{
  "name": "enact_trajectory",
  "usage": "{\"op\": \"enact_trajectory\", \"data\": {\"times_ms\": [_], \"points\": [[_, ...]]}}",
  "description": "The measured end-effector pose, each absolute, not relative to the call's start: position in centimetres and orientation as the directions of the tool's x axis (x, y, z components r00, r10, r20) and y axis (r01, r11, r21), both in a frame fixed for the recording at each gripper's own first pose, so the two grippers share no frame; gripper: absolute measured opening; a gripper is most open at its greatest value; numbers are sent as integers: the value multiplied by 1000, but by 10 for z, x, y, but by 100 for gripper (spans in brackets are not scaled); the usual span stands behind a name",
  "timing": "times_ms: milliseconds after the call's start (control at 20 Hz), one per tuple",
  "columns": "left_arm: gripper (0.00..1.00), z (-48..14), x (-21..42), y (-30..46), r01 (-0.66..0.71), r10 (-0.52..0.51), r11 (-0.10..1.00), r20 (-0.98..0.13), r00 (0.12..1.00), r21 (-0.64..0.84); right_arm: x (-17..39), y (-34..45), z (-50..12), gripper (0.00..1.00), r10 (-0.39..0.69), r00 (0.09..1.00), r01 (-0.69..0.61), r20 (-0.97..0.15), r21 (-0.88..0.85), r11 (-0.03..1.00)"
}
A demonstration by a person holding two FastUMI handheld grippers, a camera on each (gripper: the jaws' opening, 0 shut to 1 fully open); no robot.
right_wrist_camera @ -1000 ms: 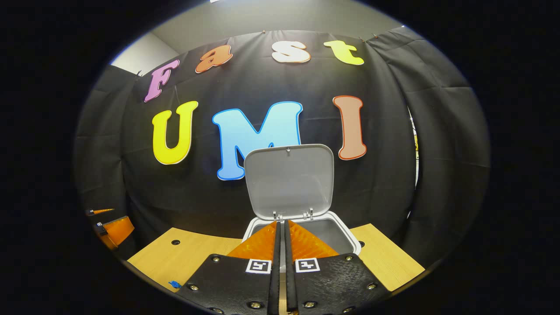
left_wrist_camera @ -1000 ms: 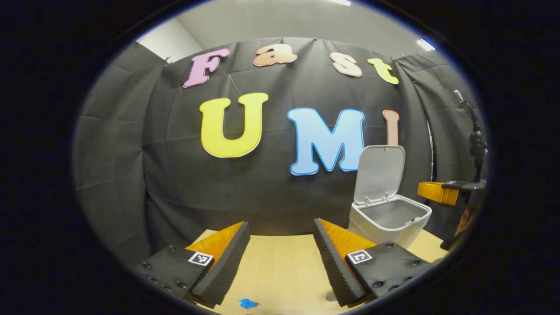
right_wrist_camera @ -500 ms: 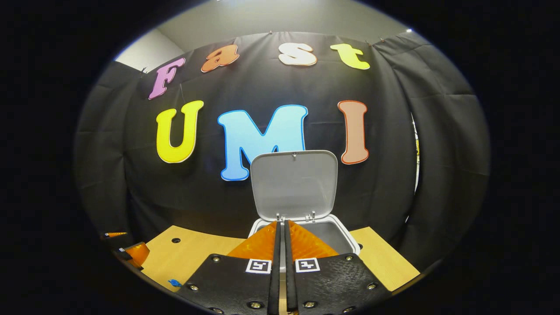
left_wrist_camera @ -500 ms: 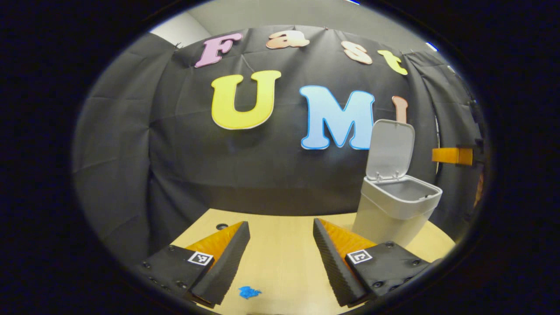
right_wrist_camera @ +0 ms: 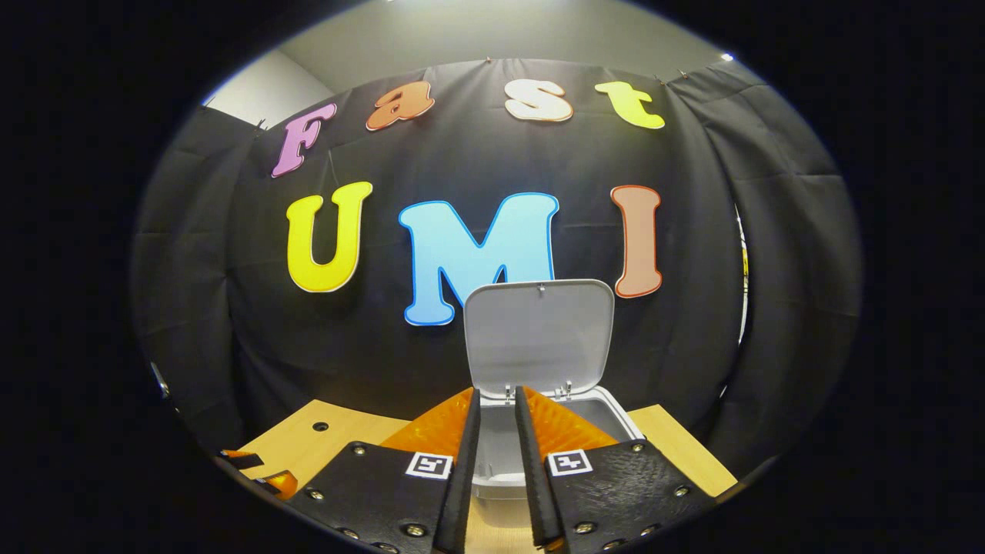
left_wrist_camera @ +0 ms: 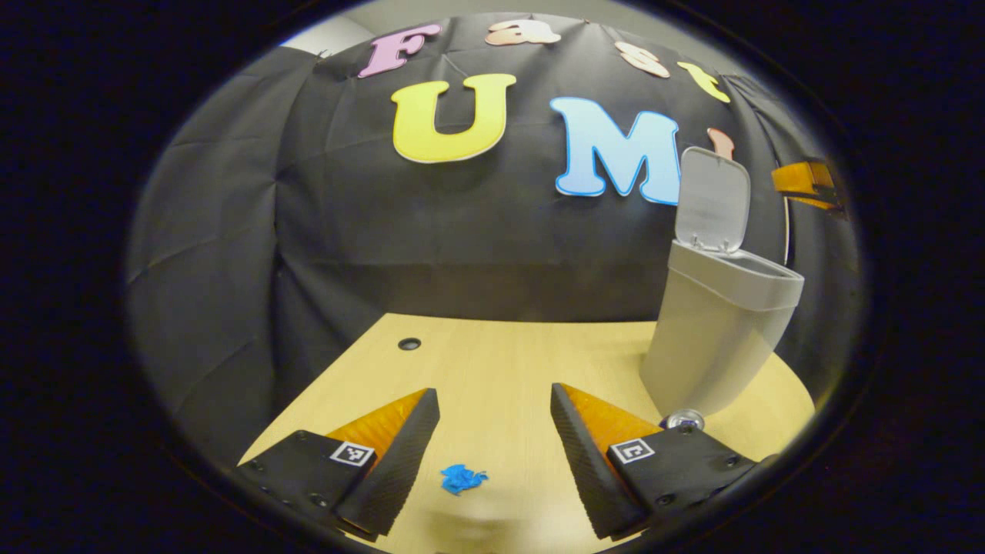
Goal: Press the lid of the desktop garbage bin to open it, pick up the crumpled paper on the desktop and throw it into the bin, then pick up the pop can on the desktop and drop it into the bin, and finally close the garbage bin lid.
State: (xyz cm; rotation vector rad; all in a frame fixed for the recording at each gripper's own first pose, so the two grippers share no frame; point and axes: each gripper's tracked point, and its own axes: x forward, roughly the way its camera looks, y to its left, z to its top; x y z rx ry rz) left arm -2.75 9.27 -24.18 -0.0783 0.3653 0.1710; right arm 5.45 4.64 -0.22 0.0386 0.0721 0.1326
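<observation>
- Bin: a pale grey plastic desktop garbage bin [left_wrist_camera: 719,338] with a rectangular mouth stands on the light wooden desktop [left_wrist_camera: 492,362] at the right of the left gripper view; its flat grey lid [left_wrist_camera: 712,201] stands upright on its back hinges, the mouth open.
- Seen from the right gripper view, the same bin [right_wrist_camera: 500,454] sits straight ahead, its lid [right_wrist_camera: 539,335] facing the camera against the black cloth wall.
- Compared with a second ago, the left gripper view has dropped: the bin's whole side now shows and much more desktop lies ahead.
- The right gripper [right_wrist_camera: 496,462], whose fingers were nearly touching a second ago, now has a narrow gap between them and holds nothing; the bin's front rim shows through that gap, close below the tips.
- The left gripper [left_wrist_camera: 492,442] is spread wide and holds nothing; the bin stands ahead and to the right of its right finger.
- A silver pop-can top [left_wrist_camera: 685,419] peeps out at the bin's foot, just beside that right finger.
- A small crumpled blue scrap [left_wrist_camera: 462,478] lies on the desktop between the left gripper's fingers, nearer the left one, touching neither.
</observation>
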Motion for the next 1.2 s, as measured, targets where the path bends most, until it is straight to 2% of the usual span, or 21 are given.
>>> {"op": "enact_trajectory", "data": {"times_ms": [200, 350, 400, 450, 800, 1200], "points": [[96, -284, -35, 100, -190, 159, 981, -421, 893, -34, 53, 48, -4, 63, 132, 987, -129, -92, 33, 991], [96, -314, -38, 107, -197, 162, 980, -463, 871, -29, 53, 48, -3, 65, 123, 986, -121, -108, 25, 992], [96, -323, -39, 110, -202, 167, 979, -473, 865, -24, 53, 49, -1, 63, 120, 987, -118, -108, 25, 993], [96, -331, -39, 112, -206, 168, 978, -483, 859, -26, 54, 49, 0, 67, 115, 988, -113, -106, 22, 993], [96, -380, -38, 129, -245, 179, 968, -554, 813, -47, 52, 49, 0, 67, 87, 989, -88, -121, -2, 996], [97, -422, -36, 129, -212, 139, 976, -620, 772, -45, 50, 41, -5, 67, 50, 989, -54, -142, -28, 998]]}}
